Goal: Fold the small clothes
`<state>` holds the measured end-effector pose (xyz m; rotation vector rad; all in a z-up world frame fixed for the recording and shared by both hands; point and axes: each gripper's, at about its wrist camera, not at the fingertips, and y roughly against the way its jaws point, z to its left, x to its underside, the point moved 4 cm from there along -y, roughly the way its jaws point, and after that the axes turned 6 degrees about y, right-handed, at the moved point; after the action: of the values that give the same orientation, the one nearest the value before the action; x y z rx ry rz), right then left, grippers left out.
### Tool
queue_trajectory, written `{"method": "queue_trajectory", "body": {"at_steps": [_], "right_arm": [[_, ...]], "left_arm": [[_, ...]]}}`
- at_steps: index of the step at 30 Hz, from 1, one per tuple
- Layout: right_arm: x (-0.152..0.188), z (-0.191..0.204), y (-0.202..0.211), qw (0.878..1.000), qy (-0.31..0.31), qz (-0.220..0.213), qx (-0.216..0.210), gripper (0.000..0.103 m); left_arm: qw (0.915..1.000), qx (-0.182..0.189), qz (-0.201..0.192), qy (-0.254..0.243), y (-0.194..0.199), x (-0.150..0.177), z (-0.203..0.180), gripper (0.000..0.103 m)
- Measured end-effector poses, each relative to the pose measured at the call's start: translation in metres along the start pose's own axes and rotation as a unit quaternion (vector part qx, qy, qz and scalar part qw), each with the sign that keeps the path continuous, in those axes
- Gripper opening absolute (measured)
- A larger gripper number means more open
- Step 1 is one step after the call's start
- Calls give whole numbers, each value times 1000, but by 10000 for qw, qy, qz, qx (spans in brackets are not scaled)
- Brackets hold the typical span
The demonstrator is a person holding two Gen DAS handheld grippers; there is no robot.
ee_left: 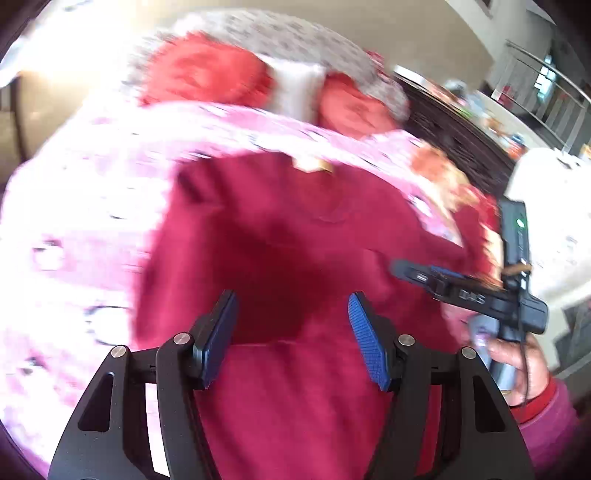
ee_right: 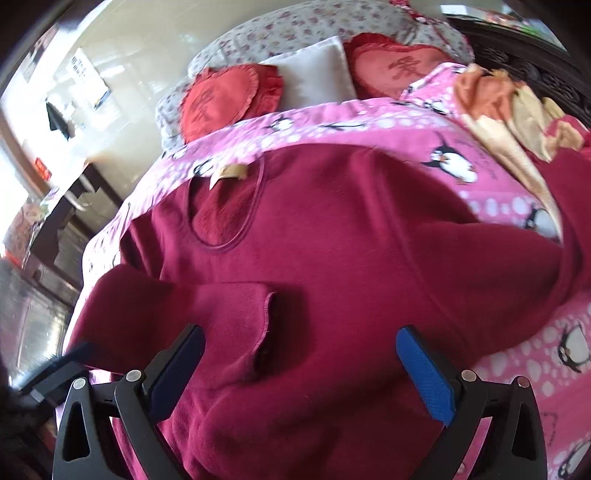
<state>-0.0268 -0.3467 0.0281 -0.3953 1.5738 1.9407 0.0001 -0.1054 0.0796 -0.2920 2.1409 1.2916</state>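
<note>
Crimson fleece fills the foreground of both views: a soft, matte dark-red sweater (ee_right: 332,236) lies spread on the bed, chest up, with a narrow ribbed scoop neckline and a tan label at the collar. In the right wrist view one sleeve (ee_right: 207,314) is folded across the body, its stitched cuff edge ending near the middle of the chest.

The right claw (ee_right: 300,365) hangs just above the garment with its jaws spread wide and nothing between them; the blue pads (ee_right: 424,380) have a fine ribbed texture on black hinged arms. The left claw (ee_left: 291,336) is likewise parted over the lower part of the sweater and grips nothing, though that view is smeared by motion blur. At its right edge the right hand (ee_left: 517,365), in a red cuff, holds the black handle of the other tool.

Under the sweater lies a pink blanket (ee_right: 498,192), plush-looking, printed with white dots and black-and-white penguins. A crumpled peach and cream cloth (ee_right: 495,99) sits on it near the far right. Farther back, two red heart-shaped cushions (ee_right: 221,103) with frilled edges flank a plain white square pillow (ee_right: 314,74), all resting against a grey floral-print bolster (ee_right: 280,33).
</note>
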Motion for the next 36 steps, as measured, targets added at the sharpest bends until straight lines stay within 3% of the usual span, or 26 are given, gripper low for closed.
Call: {"method": "queue_trajectory", "body": {"at_steps": [3,5,6,8,10,11,14,18,21,25,28,31,33,35,36], "right_arm": [[-4,14,-14,9994,316,17,-149,84],[-6,23,-31,9983,569,154,-8,69],[-6,26,-38,9976,649,229,22,53],[-5,34,-48,9959,888,188,44,38],[-5,45,-50,9914,1288,125,185,10],[-7,47,-49,9897,1402,143,249,6],[-25,48,-12,9889,1445,-313,111,5],[-50,26,45,9827,1460,-1006,536,5],[-58,-4,60,9768,1446,-1069,1160,5],[-61,-60,48,9792,941,-829,1595,5],[-54,-90,19,9779,733,-418,1914,5],[-35,-108,-8,9825,484,225,1785,7],[-35,-106,-1,9815,505,114,1843,13],[-41,-94,19,9823,515,-244,1786,34],[-44,-84,28,9842,519,-406,1645,51]], "left_arm": [[9989,-323,-11,353,2,1,33,62],[9967,-443,80,668,-1,5,54,62],[9956,-489,94,787,-2,8,61,62],[9934,-549,156,993,-5,15,72,62],[9924,-538,190,1087,-8,18,75,62],[9924,-538,185,1089,-9,20,75,62],[9934,-482,124,1031,-8,19,72,62],[9945,-405,104,956,-13,17,64,62],[9946,-417,263,911,-27,21,59,62],[9936,-507,439,909,-43,27,57,62],[9918,-647,660,887,-57,31,59,62],[9901,-726,785,909,-66,32,65,62],[9900,-729,765,937,-67,31,69,62],[9901,-741,716,951,-66,29,73,62],[9901,-746,684,975,-64,29,76,62]]}}
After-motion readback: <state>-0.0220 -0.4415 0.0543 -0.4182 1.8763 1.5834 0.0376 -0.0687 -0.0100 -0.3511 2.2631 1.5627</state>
